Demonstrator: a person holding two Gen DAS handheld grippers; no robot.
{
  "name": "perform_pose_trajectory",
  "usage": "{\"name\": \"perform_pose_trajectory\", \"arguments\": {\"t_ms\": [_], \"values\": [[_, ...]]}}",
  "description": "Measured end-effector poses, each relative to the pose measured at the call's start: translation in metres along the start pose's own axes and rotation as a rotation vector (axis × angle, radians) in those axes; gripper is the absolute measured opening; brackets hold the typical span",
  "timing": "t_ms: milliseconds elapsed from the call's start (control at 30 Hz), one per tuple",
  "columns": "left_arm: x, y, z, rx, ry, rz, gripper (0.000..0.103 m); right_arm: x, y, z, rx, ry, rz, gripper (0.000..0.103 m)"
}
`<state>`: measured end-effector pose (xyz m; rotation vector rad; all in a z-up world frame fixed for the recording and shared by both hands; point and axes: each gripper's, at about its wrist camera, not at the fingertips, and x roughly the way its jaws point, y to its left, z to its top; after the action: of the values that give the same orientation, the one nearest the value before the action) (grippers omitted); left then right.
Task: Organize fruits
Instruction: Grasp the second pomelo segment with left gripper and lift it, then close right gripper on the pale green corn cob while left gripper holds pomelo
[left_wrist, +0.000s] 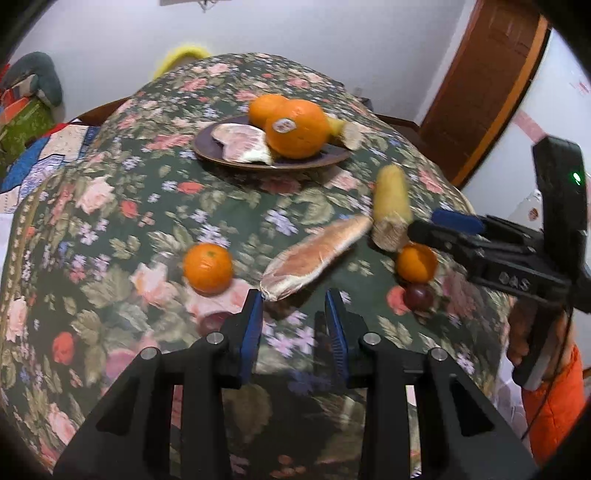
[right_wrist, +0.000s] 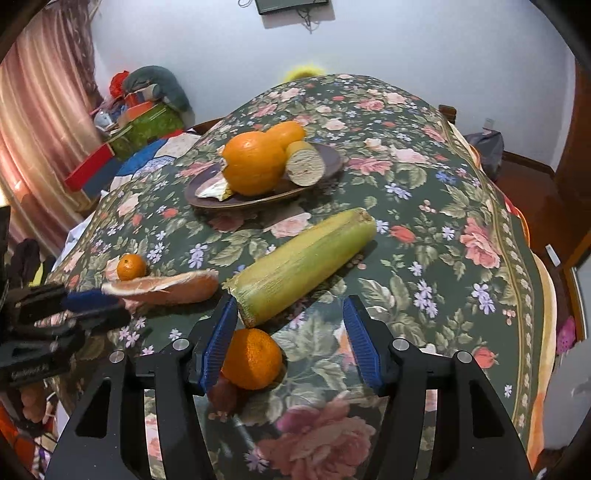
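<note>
A dark plate (left_wrist: 273, 164) (right_wrist: 236, 203) holds two big oranges (left_wrist: 297, 129), a pomelo piece (left_wrist: 242, 142) and a cut corn piece (right_wrist: 306, 168). On the floral cloth lie a pomelo segment (left_wrist: 317, 254) (right_wrist: 166, 286), a corn cob in husk (left_wrist: 391, 206) (right_wrist: 303, 266), two small oranges (left_wrist: 208, 267) (right_wrist: 251, 358) and dark red fruits (left_wrist: 419, 295). My left gripper (left_wrist: 293, 295) (right_wrist: 123, 306) is open with a narrow gap, nothing in it, just short of the segment's near tip. My right gripper (right_wrist: 291, 301) (left_wrist: 424, 223) is open. A small orange sits against its left pad, and the cob's near end lies between its tips.
The table's edges drop away on the left and right. Boxes and folded cloth (right_wrist: 140, 118) are stacked behind the table at the left. A wooden door (left_wrist: 491, 81) stands at the right. An orange sleeve (left_wrist: 557, 398) shows under the right gripper's handle.
</note>
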<state>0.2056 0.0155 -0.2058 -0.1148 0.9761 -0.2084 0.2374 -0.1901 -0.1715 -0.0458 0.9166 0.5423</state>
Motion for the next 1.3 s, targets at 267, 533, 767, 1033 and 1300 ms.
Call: {"name": "perform_pose_trajectory", "arguments": {"t_ms": [267,533,767,1033,1300], "values": [[-0.008,-0.012,-0.005,0.008,0.000,-0.009,0.034,-0.012,-0.010,0.001,0.027,-0.019,-0.011,0.056],[-0.003,-0.011,0.006,0.017,0.013,0.009,0.046,-0.017,-0.011,0.003,0.032,-0.035,-0.011,0.056],[0.033,-0.024,0.016,0.078,0.062,0.045,0.070,-0.019,-0.012,0.002,0.038,-0.039,-0.005,0.056],[0.057,-0.033,0.020,0.139,0.060,0.092,0.071,-0.011,-0.015,0.007,0.051,-0.028,0.007,0.056],[0.057,-0.007,0.030,0.026,0.020,0.125,0.045,0.011,-0.015,0.022,0.082,-0.009,0.023,0.057]]}}
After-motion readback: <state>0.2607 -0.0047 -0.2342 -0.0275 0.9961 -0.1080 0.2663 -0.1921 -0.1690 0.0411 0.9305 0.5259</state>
